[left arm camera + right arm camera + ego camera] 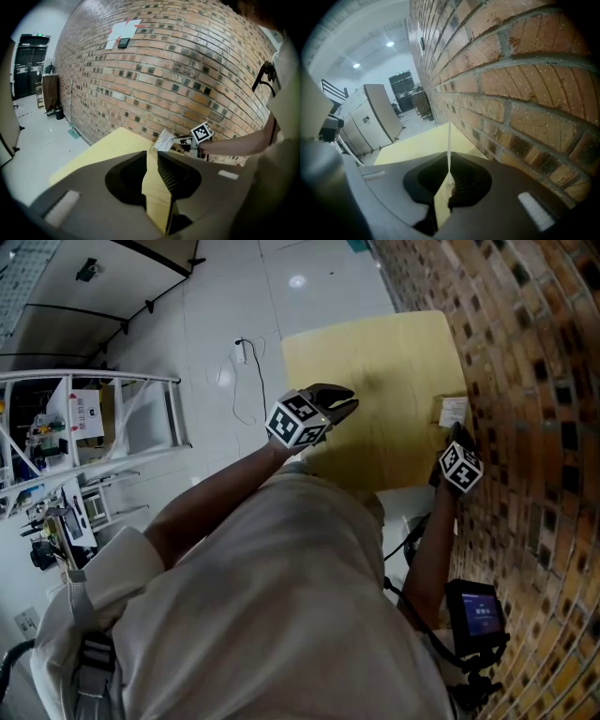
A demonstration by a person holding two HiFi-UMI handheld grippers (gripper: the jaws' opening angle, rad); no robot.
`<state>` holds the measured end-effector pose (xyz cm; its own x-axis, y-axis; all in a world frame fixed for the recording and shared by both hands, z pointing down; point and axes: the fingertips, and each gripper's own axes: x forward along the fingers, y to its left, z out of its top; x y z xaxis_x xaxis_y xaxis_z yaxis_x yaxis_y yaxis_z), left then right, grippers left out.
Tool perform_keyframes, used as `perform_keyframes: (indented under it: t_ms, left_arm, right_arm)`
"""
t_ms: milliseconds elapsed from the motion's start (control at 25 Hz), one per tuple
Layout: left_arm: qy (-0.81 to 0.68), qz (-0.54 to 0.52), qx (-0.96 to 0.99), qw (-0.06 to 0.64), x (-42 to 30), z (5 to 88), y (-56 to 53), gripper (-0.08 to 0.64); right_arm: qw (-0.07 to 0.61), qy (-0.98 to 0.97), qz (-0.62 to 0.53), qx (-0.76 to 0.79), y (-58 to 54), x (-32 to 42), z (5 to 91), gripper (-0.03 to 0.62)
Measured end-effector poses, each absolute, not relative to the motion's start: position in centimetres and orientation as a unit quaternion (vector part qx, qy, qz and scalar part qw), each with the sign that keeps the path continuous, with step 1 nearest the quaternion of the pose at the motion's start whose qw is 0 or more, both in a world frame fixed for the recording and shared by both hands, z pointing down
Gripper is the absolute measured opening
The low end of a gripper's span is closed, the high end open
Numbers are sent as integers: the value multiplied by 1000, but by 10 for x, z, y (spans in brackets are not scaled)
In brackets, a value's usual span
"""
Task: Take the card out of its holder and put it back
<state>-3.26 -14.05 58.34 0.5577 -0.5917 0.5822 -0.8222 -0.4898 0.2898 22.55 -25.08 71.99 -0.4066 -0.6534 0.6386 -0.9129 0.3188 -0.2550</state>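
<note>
A white printed card (453, 412) stands upright over the yellow table (375, 362), close to the brick wall. My right gripper (455, 435) is shut on the card's lower edge. In the right gripper view the card (449, 140) shows edge-on as a thin white line rising from between the closed jaws of that gripper (449, 176). From the left gripper view I see the card's face (165, 139) and the right gripper (185, 140) behind it. My left gripper (339, 401) hovers over the table's near left part, open with nothing in it (151, 159). I cannot make out the holder.
The brick wall (525, 381) runs along the table's right side. A white metal rack (84, 437) stands on the pale floor at left, and a cable with a plug (242, 352) lies beyond the table's far left corner. A small screen device (476, 610) hangs at the person's right side.
</note>
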Motion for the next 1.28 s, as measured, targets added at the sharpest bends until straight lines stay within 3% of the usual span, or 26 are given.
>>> perform_keyframes:
  t_ms: [1280]
  left_arm:
    - [-443, 213, 824, 283, -44, 584, -127, 92]
  right_arm:
    - [254, -778, 298, 491, -242, 216, 764, 15]
